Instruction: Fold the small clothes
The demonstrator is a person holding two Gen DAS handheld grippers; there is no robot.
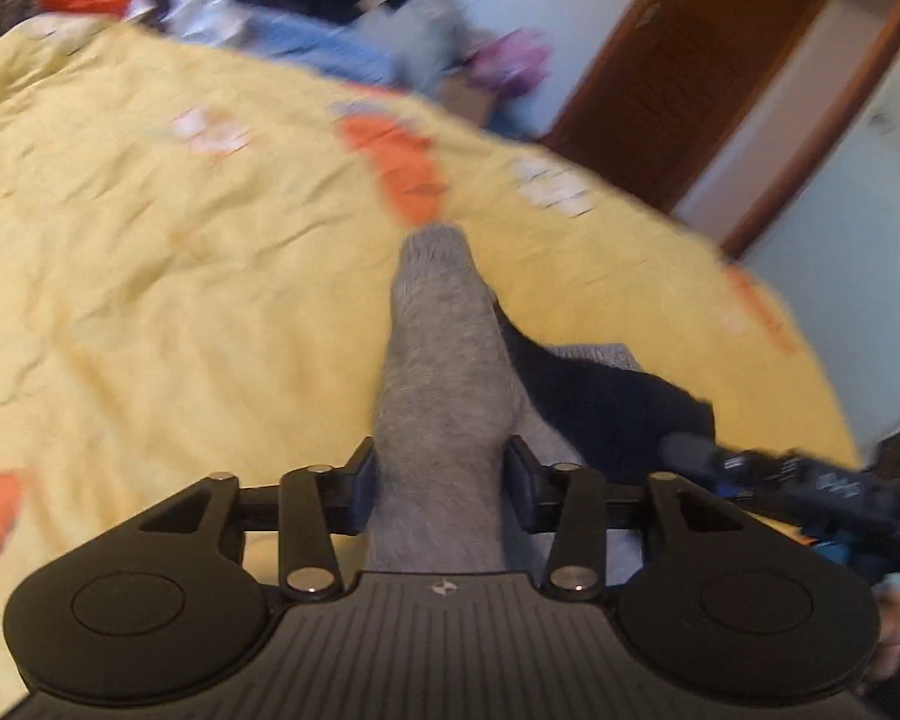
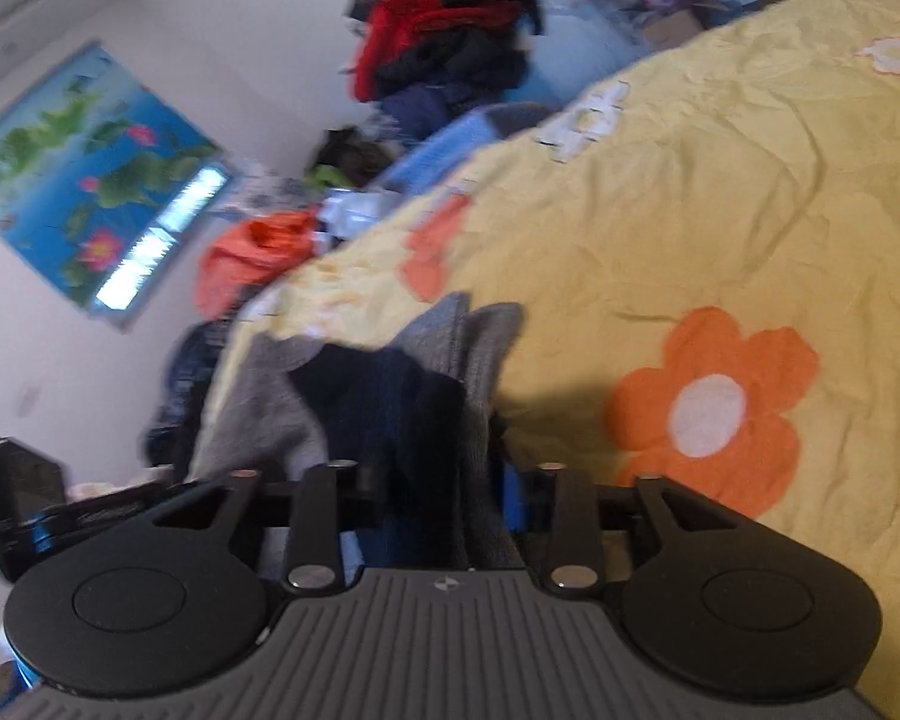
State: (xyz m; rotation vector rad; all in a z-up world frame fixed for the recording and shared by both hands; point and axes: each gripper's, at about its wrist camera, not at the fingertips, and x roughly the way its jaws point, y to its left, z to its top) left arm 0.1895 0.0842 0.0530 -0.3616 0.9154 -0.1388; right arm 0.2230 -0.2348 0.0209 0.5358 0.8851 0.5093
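**sock_stacker:** Quick check before the fold. Looks like a firm pinch by the left gripper (image 1: 438, 480) on the grey sock (image 1: 438, 360), pads tight against both sides of it. Agree?

**lint_trap:** Yep, grasping it at the near end. Runs straight out from the jaws, long axis dead in line with the fingers, rounded tip pointing to the far side of the yellow bedspread (image 1: 150, 240). So nothing to hunt for sideways, just straight ahead.

**sock_stacker:** And the right gripper (image 2: 444, 492)?

**lint_trap:** Harder to call. Definitely stuffed with cloth, the dark sock (image 2: 390, 408) plus a grey strip (image 2: 486, 348) along the right pad. Can't tell whether actually squeezing or just sitting around it, too blurry. Also can't say whether that strip belongs to the same grey sock.

**sock_stacker:** Where's all of it on the bed?

**lint_trap:** Near edge, bunched right by both grippers. Dark sock just right of the grey one, touching it, partly on top of more grey fabric.

**sock_stacker:** So for the fold?

**lint_trap:** Guessing here: probably easiest to bring the near end forward along that same line toward the far tip. Left side closer to the grey sock by a mile, already on it. Worth watching for snagging on the dark one.
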